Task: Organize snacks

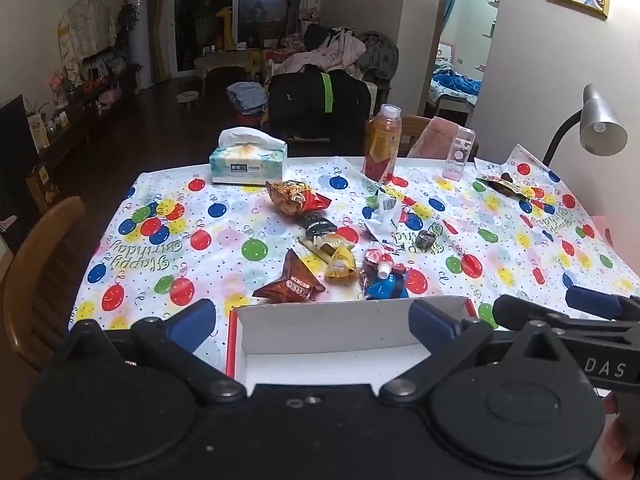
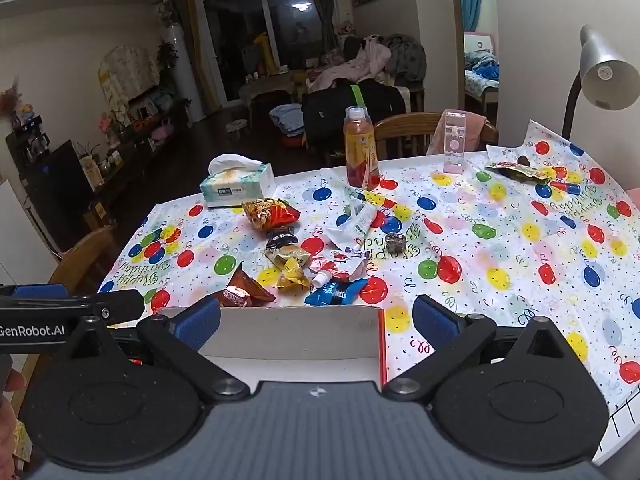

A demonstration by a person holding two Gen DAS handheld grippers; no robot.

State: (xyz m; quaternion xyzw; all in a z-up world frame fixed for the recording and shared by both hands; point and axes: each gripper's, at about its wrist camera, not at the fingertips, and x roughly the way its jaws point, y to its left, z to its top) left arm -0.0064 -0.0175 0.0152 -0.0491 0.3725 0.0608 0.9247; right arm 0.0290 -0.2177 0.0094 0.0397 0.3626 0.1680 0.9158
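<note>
**Snacks in a loose heap on the party cloth, box empty, both grippers spread**

The table (image 1: 240,240) is covered with a cloth (image 2: 500,240) of coloured balloons, and the words "Happy Birthday" can be read on it several times, upside down from here. Its near edge is hidden behind the grippers.

At the near edge stands one white box (image 1: 320,336) with a red outer side. Only its far wall and part of the floor show; what I can see of the inside holds nothing.

At the far side are one tissue box (image 1: 248,160) with small writing too blurred to read, one juice bottle (image 2: 361,148) whose label I cannot read, and one clear stand (image 2: 455,142).

The snacks lie in the middle, just beyond the box, partly on top of each other, so an exact count is not sure; about eight packets. The brown packet (image 1: 290,284) reads "OREO". Beside it is a blue packet (image 2: 336,292), a yellow packet (image 1: 340,266), a red pouch (image 2: 340,264) with a white cap, a dark packet (image 1: 320,226), a red and orange bag (image 1: 296,198) and a white packet (image 1: 386,214). One more packet (image 2: 516,170) lies apart at the far right corner.

The left gripper (image 1: 312,322) and the right gripper (image 2: 316,322) both hang over the box, fingers wide apart, pinching nothing. Each appears cut off at the edge of the other view.
</note>
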